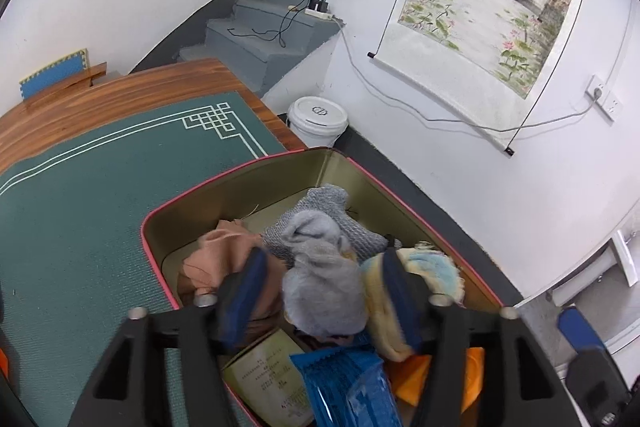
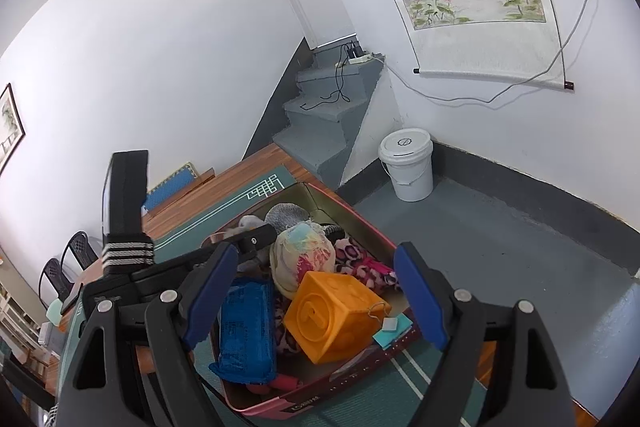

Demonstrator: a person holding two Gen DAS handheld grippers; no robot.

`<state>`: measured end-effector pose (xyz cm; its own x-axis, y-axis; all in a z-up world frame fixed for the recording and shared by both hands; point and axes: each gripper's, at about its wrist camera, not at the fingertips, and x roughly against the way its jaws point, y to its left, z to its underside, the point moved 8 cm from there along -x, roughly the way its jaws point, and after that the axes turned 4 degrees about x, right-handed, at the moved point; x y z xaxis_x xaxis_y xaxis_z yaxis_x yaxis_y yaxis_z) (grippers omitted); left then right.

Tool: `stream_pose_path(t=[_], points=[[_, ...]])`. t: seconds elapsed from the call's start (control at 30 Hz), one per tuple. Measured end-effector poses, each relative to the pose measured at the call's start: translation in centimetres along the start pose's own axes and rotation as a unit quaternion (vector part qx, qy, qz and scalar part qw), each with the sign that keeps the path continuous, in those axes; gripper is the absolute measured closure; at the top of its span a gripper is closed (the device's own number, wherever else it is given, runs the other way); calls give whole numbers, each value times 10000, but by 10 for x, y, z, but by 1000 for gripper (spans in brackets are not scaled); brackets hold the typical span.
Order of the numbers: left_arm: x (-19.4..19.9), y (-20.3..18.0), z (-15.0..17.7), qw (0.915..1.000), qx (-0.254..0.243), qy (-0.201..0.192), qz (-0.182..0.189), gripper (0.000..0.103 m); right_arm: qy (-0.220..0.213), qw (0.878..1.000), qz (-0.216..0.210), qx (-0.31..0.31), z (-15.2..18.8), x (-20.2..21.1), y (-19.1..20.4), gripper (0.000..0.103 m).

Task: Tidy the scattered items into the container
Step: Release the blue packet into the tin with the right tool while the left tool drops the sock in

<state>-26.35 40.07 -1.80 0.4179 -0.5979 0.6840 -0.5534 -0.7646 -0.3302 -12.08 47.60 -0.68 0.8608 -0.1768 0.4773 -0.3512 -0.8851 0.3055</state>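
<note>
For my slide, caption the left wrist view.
Open left gripper poised around a grey sock over the pink-rimmed metal tin of scattered items.

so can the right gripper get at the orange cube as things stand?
Probably yes. The right gripper is open and empty, with the orange cube lying between its fingers on top of the pile in the tin. Nothing covers the cube; the left gripper works further back.

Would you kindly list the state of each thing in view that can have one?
Tin: open, no lid on, crowded with items.
Grey sock: bunched, between the left gripper's fingers, over the tin.
Left gripper: open, astride the sock.
Right gripper: open, empty, above the tin.
Orange cube: tilted, in the tin.
Bucket: lid on.
</note>
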Motion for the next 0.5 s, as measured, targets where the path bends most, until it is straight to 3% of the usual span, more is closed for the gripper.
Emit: stream_pose_path(t=[0.23, 0.5], points=[[23, 8, 4, 9997, 110, -193, -71, 26, 7, 10000, 52, 26, 2, -2, -2, 20], [83, 57, 36, 9966, 273, -526, -578, 26, 62, 9992, -23, 403, 12, -9, 17, 20]])
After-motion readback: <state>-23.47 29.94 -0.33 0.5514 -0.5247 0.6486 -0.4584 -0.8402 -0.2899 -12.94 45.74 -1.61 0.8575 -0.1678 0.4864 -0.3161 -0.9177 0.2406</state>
